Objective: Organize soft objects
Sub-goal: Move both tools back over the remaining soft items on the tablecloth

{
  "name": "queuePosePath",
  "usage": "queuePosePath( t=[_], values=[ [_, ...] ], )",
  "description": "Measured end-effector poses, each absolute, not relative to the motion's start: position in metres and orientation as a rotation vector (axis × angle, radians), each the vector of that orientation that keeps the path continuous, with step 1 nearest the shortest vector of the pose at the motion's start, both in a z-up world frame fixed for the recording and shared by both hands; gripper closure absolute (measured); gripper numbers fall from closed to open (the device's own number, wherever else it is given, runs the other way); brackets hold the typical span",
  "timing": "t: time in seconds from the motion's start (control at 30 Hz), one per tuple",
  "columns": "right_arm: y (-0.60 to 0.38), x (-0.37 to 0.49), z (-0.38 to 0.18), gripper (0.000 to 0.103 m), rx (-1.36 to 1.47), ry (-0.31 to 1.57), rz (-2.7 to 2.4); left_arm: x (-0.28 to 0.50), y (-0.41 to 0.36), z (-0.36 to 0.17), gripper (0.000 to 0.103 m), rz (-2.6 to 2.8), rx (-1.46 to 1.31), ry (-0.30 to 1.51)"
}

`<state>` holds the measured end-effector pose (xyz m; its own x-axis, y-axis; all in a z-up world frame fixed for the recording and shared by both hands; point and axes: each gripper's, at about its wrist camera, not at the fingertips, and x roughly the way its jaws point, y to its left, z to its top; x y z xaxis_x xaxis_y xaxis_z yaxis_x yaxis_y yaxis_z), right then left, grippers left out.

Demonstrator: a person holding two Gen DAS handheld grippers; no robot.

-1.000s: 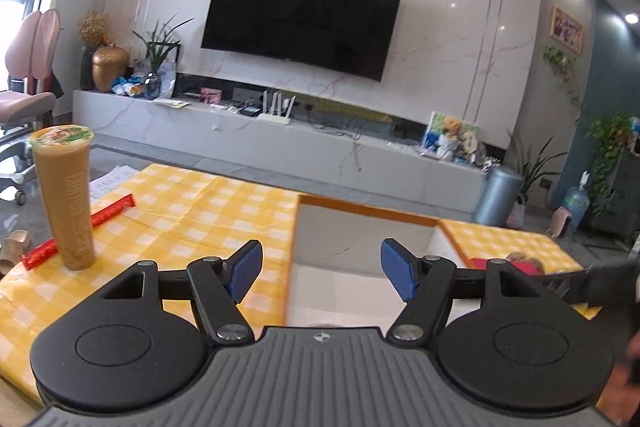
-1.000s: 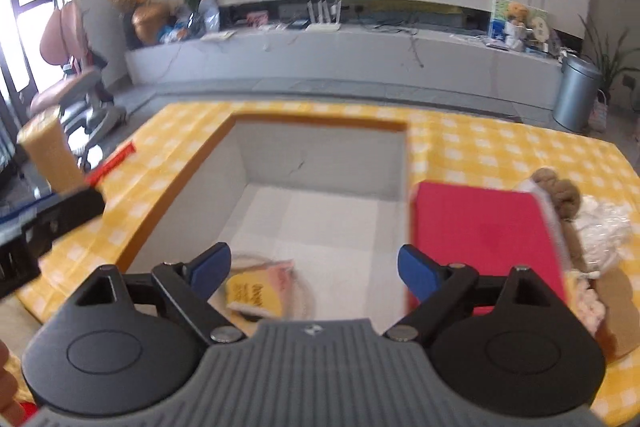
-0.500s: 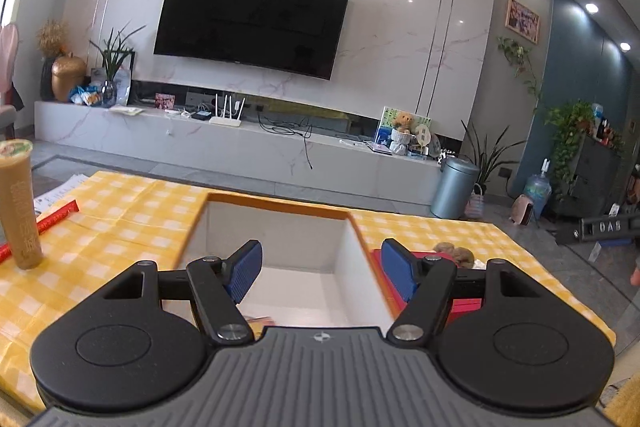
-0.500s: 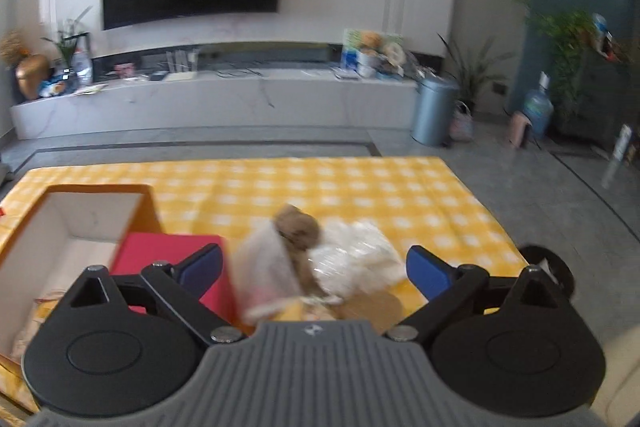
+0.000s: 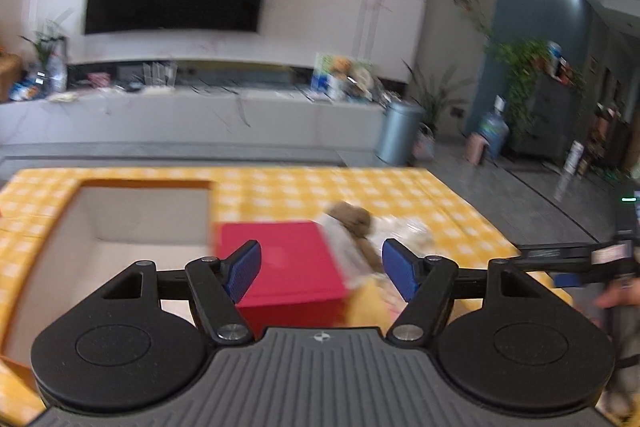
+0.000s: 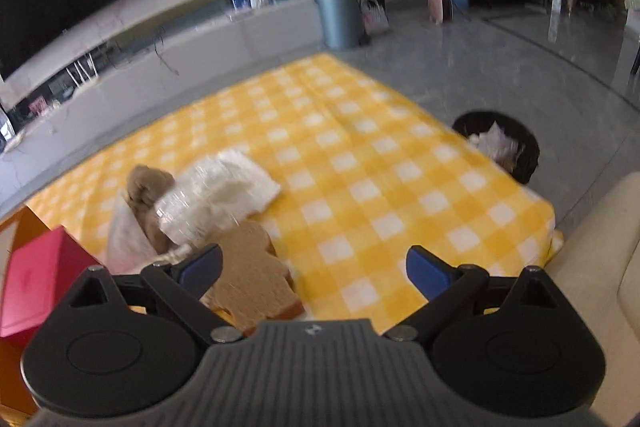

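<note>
Crinkly white bag against brown plush; both claws spread, empty.

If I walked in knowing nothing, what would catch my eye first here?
Probably the bright yellow checked tablecloth, then the little heap of soft things on it: a brown plush toy, a white crinkly bundle and a flat tan gingerbread-man shape. Beside the heap sits a red box, next to a big open storage bin. Two empty tools hover above.
</note>
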<state>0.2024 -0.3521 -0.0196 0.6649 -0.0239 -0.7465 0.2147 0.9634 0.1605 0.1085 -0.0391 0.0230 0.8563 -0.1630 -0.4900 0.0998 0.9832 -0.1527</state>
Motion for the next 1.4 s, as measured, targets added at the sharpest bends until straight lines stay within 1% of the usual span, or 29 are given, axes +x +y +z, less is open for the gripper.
queuePosePath(
  t=[0.13,0.2,0.43,0.67,0.77,0.9,1.03,1.17,1.4],
  values=[
    [-0.340,0.227,-0.057,0.008,0.152,0.979,-0.139,0.119,-0.073,0.005,0.021,-0.195,-0.051,0.569],
    [-0.341,0.234,-0.070,0.008,0.181,1.028,-0.114,0.122,-0.092,-0.002,0.021,-0.209,-0.004,0.580],
    [-0.320,0.258,-0.079,0.008,0.136,1.062,-0.024,0.135,-0.124,-0.028,0.021,-0.240,0.070,0.647],
    [-0.307,0.277,-0.097,0.007,0.061,1.117,-0.016,0.134,-0.134,-0.042,0.021,-0.246,0.129,0.687],
    [-0.311,0.281,-0.098,0.010,0.096,1.117,0.007,0.133,-0.134,-0.040,0.021,-0.241,0.121,0.690],
    [-0.312,0.278,-0.095,0.017,0.120,1.107,0.058,0.128,-0.134,-0.036,0.021,-0.238,0.126,0.679],
    [-0.317,0.273,-0.086,0.015,0.164,1.071,0.072,0.128,-0.133,-0.033,0.021,-0.235,0.124,0.679],
    [-0.320,0.271,-0.088,0.014,0.151,1.089,0.048,0.128,-0.129,-0.032,0.021,-0.232,0.115,0.672],
    [-0.307,0.275,-0.100,0.007,0.063,1.144,0.048,0.132,-0.129,-0.041,0.020,-0.224,0.117,0.706]
  ],
)
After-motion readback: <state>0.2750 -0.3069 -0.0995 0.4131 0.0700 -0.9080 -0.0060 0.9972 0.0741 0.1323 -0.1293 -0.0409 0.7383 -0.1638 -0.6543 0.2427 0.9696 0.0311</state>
